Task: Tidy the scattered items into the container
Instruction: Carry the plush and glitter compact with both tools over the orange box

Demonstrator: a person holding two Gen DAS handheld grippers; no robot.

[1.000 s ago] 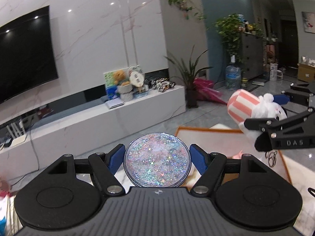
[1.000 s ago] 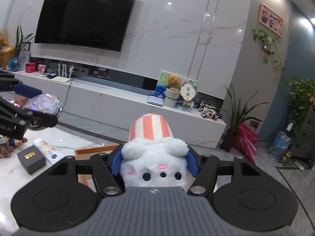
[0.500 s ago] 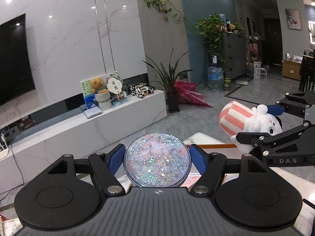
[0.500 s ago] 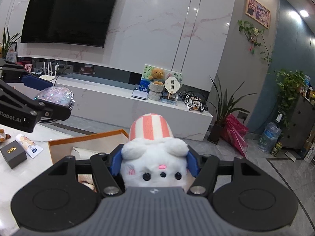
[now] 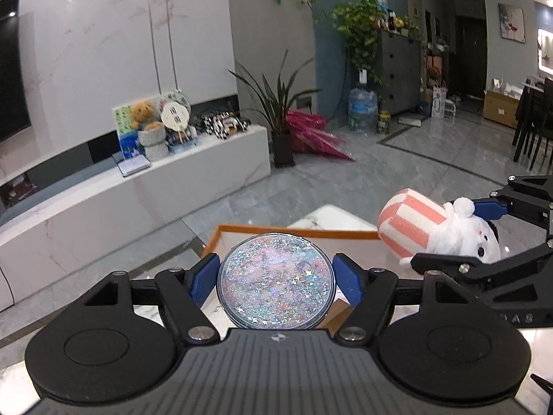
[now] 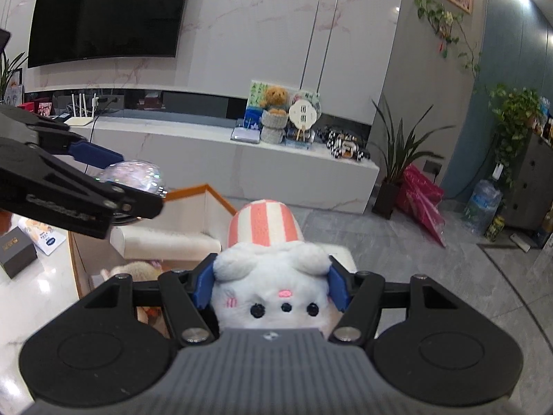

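Two tools were seen held over the orange-rimmed box (image 5: pixel 297 232). The left tool (image 5: pixel 276 282) was clamped on a glitter disc (image 5: pixel 276 282), the right tool (image 6: pixel 271 285) on a plush (image 6: pixel 269 276), held just right of the left tool, above the box's right edge.

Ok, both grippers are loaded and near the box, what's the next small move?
Probably lower the left gripper a little and release. Its glitter disc appears to be over the orange-rimmed box, while the right gripper holds the plush nearer the box's right edge. Dropping the disc first should clear room for the plush.
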